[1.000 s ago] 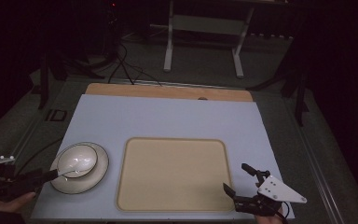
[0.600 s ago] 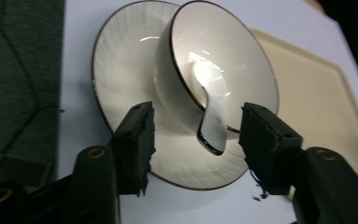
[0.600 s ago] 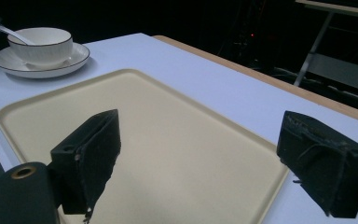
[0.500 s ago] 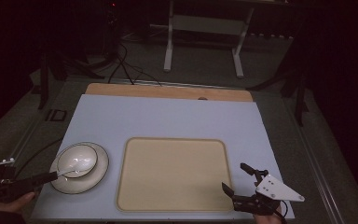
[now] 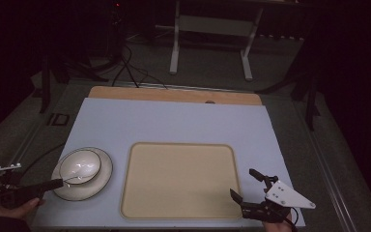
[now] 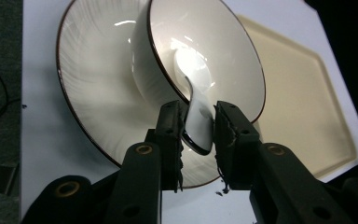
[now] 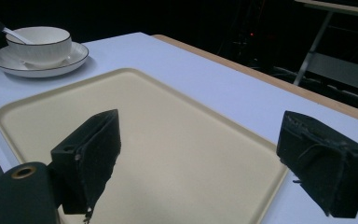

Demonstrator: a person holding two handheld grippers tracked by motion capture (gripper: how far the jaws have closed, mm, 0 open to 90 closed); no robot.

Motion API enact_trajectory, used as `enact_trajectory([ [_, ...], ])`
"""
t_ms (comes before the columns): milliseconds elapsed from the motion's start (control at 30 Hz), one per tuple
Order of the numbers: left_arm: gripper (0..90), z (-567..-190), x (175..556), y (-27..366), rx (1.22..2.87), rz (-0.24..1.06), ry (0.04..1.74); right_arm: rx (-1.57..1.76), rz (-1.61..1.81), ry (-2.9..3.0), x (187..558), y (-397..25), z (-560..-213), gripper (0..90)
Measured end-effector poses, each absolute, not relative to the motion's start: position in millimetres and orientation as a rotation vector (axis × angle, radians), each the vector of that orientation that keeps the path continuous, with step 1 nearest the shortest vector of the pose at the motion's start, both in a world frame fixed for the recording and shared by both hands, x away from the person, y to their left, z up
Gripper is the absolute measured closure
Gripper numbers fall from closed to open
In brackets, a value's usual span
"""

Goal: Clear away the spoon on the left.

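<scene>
Left gripper (image 6: 198,123) pinches the spoon (image 6: 196,109) handle; spoon's head lies in the bowl (image 5: 79,166) on the plate (image 5: 101,181), near the table's (image 5: 174,121) front left corner. Right gripper (image 5: 249,185) spread wide at the tray's (image 5: 178,179) front right corner.

My surface (image 5: 174,123) is pale blue-white. On it sit a beige tray (image 5: 178,179) and, left, a saucer (image 5: 104,180). Its far edge looks wooden, perhaps.

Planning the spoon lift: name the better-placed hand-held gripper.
Left. The left hand-held gripper is already shut on the spoon in the bowl; the right hand-held gripper is open, by the tray.
</scene>
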State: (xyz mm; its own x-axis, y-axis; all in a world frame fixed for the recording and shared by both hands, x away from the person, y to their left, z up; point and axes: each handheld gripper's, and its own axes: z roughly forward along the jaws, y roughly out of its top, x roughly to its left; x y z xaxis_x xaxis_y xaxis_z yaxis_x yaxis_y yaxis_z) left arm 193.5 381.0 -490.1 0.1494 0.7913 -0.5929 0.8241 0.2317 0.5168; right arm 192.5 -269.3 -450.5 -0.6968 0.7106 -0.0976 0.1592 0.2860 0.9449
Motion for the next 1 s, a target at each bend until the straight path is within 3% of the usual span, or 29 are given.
enact_trajectory([
  [433, 84.5, -483.3, 194.3, 374.8, 1.59, -0.044, 1.589, 0.777, 1.416, 2.049, 192.6, -269.6, -450.5, 13.7],
  [1000, 85.7, -469.3, 191.2, 366.7, 1.624, 0.036, 1.579, 0.783, 1.42, 2.036, 192.4, -271.2, -449.9, 13.7],
])
